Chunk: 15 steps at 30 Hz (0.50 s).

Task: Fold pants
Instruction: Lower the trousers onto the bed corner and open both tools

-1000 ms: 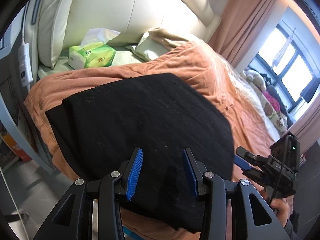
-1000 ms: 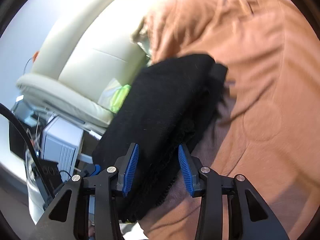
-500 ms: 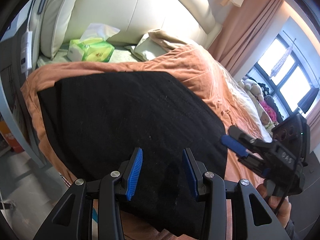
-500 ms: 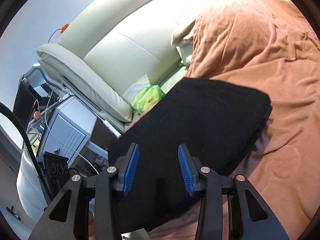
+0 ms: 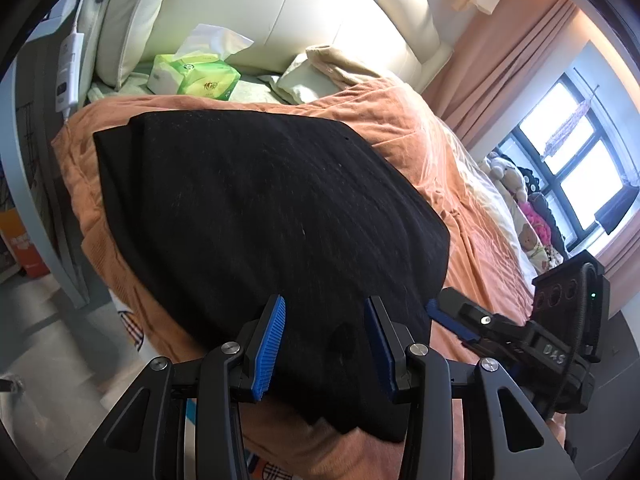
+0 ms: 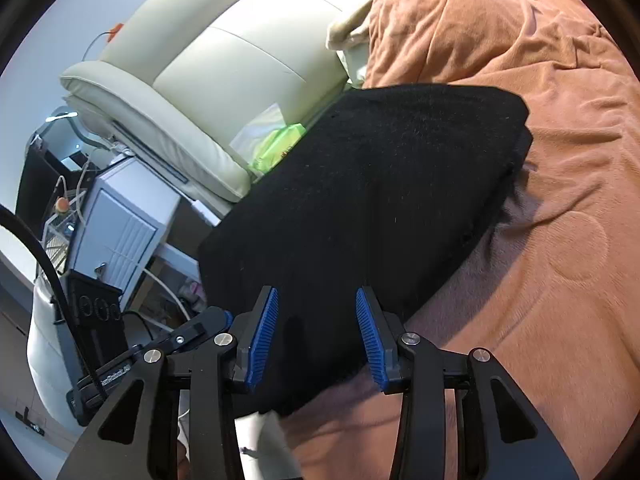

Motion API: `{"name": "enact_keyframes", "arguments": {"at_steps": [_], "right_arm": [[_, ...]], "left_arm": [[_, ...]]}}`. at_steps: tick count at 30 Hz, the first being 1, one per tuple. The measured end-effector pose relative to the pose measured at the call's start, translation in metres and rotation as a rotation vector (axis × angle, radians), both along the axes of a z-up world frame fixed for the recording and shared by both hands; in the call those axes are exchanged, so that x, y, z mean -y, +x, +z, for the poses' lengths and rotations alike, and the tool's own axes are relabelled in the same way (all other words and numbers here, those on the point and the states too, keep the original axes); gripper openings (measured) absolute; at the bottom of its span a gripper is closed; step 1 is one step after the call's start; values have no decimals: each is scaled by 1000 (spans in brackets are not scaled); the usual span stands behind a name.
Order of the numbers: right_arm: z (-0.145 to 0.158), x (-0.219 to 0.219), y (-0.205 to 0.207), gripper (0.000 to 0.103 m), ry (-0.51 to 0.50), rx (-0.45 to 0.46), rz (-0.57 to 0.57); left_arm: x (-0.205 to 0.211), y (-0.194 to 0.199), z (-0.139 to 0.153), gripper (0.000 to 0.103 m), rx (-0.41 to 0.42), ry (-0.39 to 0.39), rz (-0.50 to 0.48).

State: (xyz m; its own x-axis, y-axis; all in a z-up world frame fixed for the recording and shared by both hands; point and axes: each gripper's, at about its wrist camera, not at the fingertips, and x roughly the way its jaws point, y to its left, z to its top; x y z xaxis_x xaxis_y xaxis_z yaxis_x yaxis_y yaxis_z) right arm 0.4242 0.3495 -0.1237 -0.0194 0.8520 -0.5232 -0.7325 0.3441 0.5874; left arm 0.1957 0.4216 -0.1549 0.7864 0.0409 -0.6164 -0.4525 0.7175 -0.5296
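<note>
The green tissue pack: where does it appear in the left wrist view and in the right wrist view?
Left wrist view: the green tissue pack lies upper left, beyond the far edge of the black pants, before the cream headboard.
Right wrist view: it shows left of centre, partly hidden behind the pants' left edge.
Shared landmark: the headboard.

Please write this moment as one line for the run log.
stage: pants folded | black pants: flat on orange blanket | left gripper: open, empty | right gripper: open, empty
</note>
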Motion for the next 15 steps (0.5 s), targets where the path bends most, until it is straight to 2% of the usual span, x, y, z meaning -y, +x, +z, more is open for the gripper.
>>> {"name": "enact_keyframes", "arguments": {"at_steps": [7,11,13,15], "right_arm": [[29,45,-9,42,57,12,-18],[57,78,-20,68,77,86,-63],[71,94,-24,77,83,111,-83],[80,111,-30,79,90,135,-101]], "left_arm": [[15,-14,24,44,7,19,-15],[27,-19,44,44,20,40,-31],[34,-20,55,52,29,55,-43],[43,-23,67,63,37,76,-48]]}}
